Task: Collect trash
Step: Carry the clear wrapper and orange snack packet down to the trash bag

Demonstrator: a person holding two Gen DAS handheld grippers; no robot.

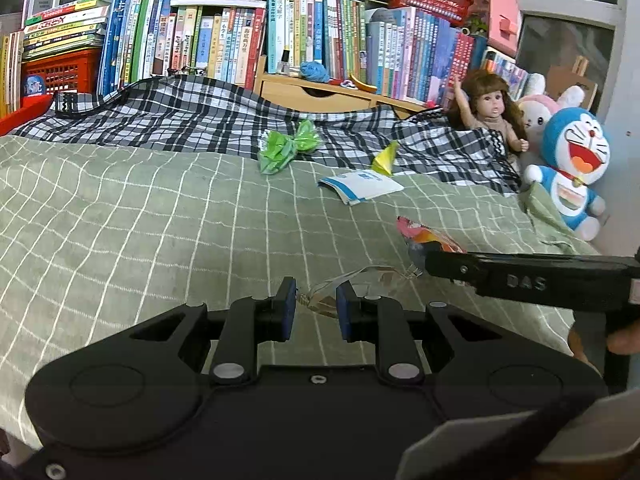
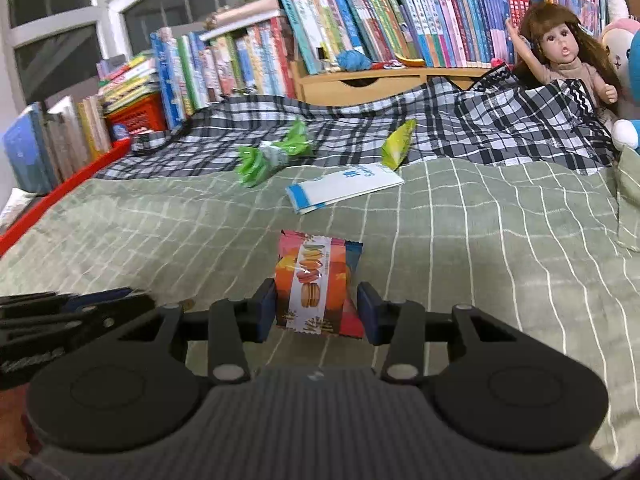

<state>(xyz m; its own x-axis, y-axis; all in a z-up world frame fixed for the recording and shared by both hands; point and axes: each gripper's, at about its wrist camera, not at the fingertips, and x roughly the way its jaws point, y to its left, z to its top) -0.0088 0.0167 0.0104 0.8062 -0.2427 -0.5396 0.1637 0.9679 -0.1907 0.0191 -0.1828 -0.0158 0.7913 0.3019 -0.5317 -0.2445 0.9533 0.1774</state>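
On the green checked bedspread (image 1: 120,216), my left gripper (image 1: 316,308) is shut on one end of a crumpled clear wrapper (image 1: 360,280) that trails off to the right. My right gripper (image 2: 317,312) is shut on a pink-orange macaron snack packet (image 2: 316,284), its pads against both sides. In the left wrist view the same packet (image 1: 428,240) sits at the tip of the right gripper (image 1: 436,262). Farther back lie a green wrapper (image 1: 288,146) (image 2: 274,154), a yellow wrapper (image 1: 385,159) (image 2: 398,144) and a flat white-and-blue packet (image 1: 360,186) (image 2: 344,186).
A black-and-white plaid blanket (image 1: 200,116) covers the far end of the bed. Behind it stand rows of books (image 1: 224,44) and a wooden drawer box (image 1: 316,94). A doll (image 1: 490,112), a pink bunny (image 1: 538,112) and a blue plush (image 1: 572,164) sit at the right. A red edge (image 2: 60,196) runs along the left.
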